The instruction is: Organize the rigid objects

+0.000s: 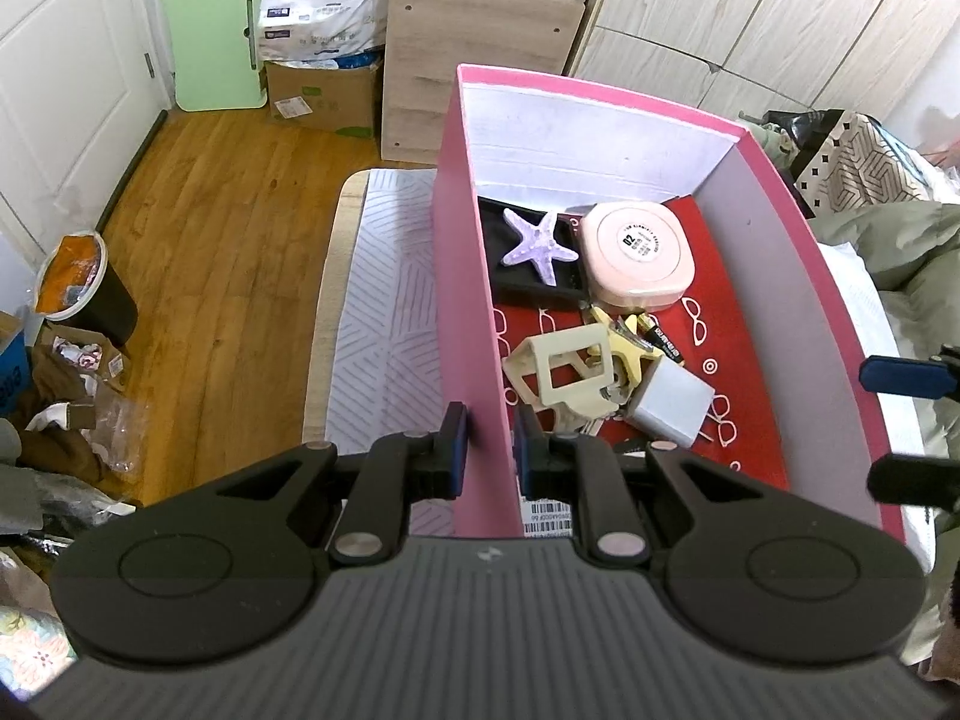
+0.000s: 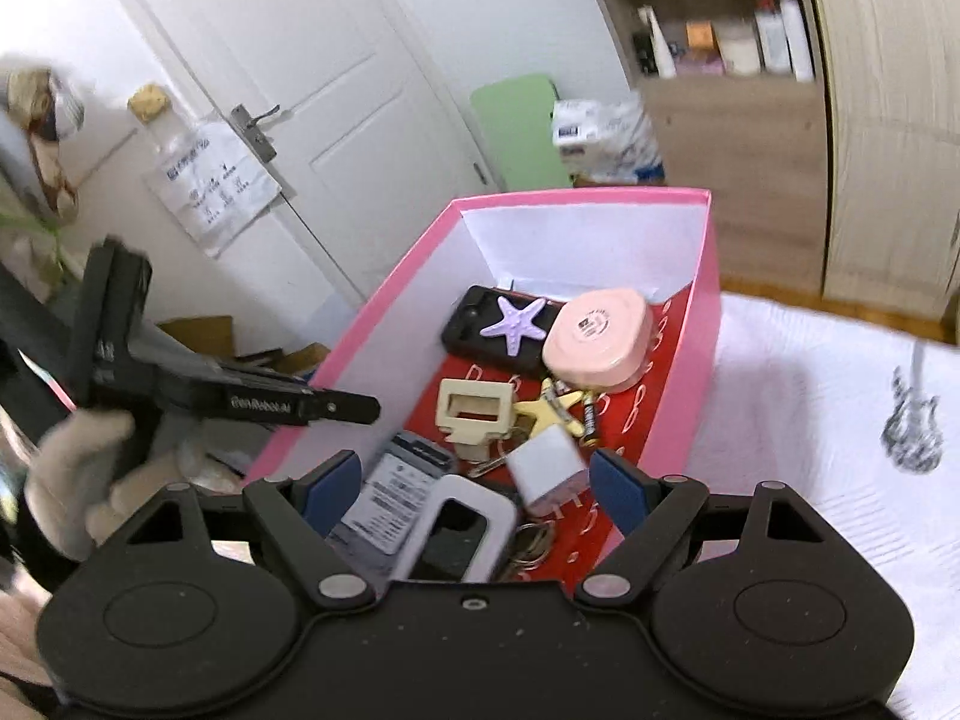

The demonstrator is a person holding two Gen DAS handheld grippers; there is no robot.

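1. Presently, the pink box (image 1: 462, 276) sits on a white bedspread (image 2: 810, 372); all positions below are given relative to this box.
2. Left gripper (image 1: 491, 450): jaws clamped together on the box's near left wall, one pad outside it and one inside.
3. Right gripper (image 2: 477, 489): jaws wide apart above the box's near end, nothing pressed between the pads. Its fingers also show at the box's right rim in the left wrist view.
4. Contents at the far end of the box: a purple starfish (image 1: 540, 243) lying on a black case (image 2: 474, 324), and just beside them a pink rounded compact (image 1: 636, 255).
5. Contents mid-box, on the red lining: a cream plastic bracket (image 1: 561, 369), a yellow starfish (image 2: 543, 411), a battery (image 2: 591, 420) and a white charger plug (image 1: 669, 405), all crowded together.
6. Contents at the near end: a labelled flat pack (image 2: 396, 489) and a white-framed item (image 2: 462, 525), blurred.
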